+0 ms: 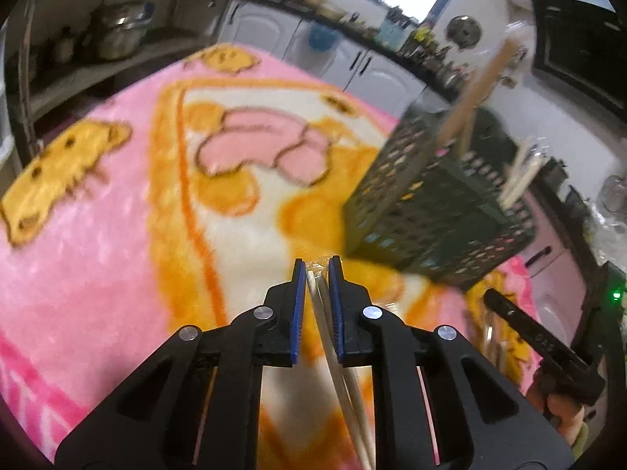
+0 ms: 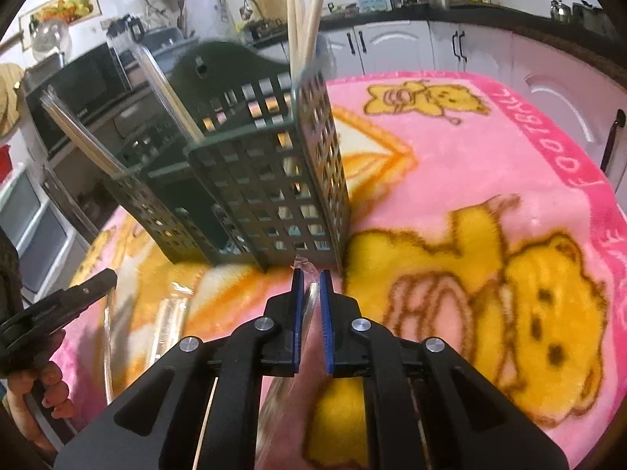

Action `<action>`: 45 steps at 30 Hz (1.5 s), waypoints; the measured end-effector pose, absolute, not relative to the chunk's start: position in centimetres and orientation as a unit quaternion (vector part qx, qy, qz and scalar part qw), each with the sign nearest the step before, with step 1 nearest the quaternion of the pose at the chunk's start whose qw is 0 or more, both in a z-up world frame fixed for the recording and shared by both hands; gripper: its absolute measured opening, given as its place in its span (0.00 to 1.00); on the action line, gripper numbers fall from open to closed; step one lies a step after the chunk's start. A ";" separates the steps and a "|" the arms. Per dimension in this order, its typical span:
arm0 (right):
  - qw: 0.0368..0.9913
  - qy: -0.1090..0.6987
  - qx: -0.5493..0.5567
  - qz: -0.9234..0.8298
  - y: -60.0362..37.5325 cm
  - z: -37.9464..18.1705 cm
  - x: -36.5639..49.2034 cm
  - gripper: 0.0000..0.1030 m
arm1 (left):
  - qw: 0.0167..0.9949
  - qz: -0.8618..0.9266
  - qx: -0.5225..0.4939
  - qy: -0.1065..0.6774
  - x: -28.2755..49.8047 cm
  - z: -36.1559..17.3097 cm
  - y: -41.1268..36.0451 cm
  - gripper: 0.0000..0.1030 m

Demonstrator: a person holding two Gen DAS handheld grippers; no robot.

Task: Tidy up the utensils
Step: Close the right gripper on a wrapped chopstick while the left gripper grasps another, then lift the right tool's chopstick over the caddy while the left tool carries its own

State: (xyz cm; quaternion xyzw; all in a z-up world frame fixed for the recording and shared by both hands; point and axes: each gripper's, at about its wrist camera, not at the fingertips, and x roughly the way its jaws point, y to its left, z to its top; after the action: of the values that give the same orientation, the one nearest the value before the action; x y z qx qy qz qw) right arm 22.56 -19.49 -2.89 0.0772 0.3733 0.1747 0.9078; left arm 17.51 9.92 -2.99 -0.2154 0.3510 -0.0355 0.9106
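Observation:
A dark green perforated utensil caddy (image 1: 435, 203) stands on a pink and yellow blanket (image 1: 117, 211); it also shows in the right wrist view (image 2: 258, 192). Several wrapped chopstick pairs (image 2: 303, 23) stand in its compartments. My left gripper (image 1: 316, 268) is shut on a clear-wrapped pair of chopsticks (image 1: 325, 325), just left of the caddy's base. My right gripper (image 2: 310, 276) is shut on another clear-wrapped utensil (image 2: 307, 305), right in front of the caddy's near corner. More wrapped utensils (image 2: 168, 313) lie on the blanket at the left.
The blanket covers a table in a kitchen. White cabinets (image 2: 395, 43) and a cluttered counter run behind it. A dark oven (image 2: 78, 90) stands beyond the caddy. The other gripper's handle (image 2: 58, 305) shows at the left edge of the right wrist view.

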 end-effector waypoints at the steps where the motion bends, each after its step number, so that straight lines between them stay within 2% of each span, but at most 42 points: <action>1: 0.910 0.366 0.082 0.177 -19.8 -2.4 22.1 0.08 | 0.914 -0.040 -0.214 0.343 17.2 -2.3 9.7 0.07; 15: 0.934 0.273 0.111 0.201 -22.1 3.6 18.0 0.07 | 0.941 -0.088 -0.201 0.258 14.3 4.3 6.7 0.06; 25: 0.952 0.212 0.084 0.205 -21.8 6.8 15.7 0.06 | 0.949 -0.120 -0.186 0.224 14.5 7.6 4.8 0.06; 45: 0.965 0.154 0.104 0.184 -23.7 10.5 15.0 0.06 | 0.955 -0.173 -0.170 0.173 15.3 12.3 1.6 0.06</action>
State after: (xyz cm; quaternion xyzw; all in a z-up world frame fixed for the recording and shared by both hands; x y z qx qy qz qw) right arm 14.98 -23.66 10.49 0.1039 0.1543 0.1840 0.9652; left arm 15.29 1.57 12.28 -0.1700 0.1728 -0.1729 0.9546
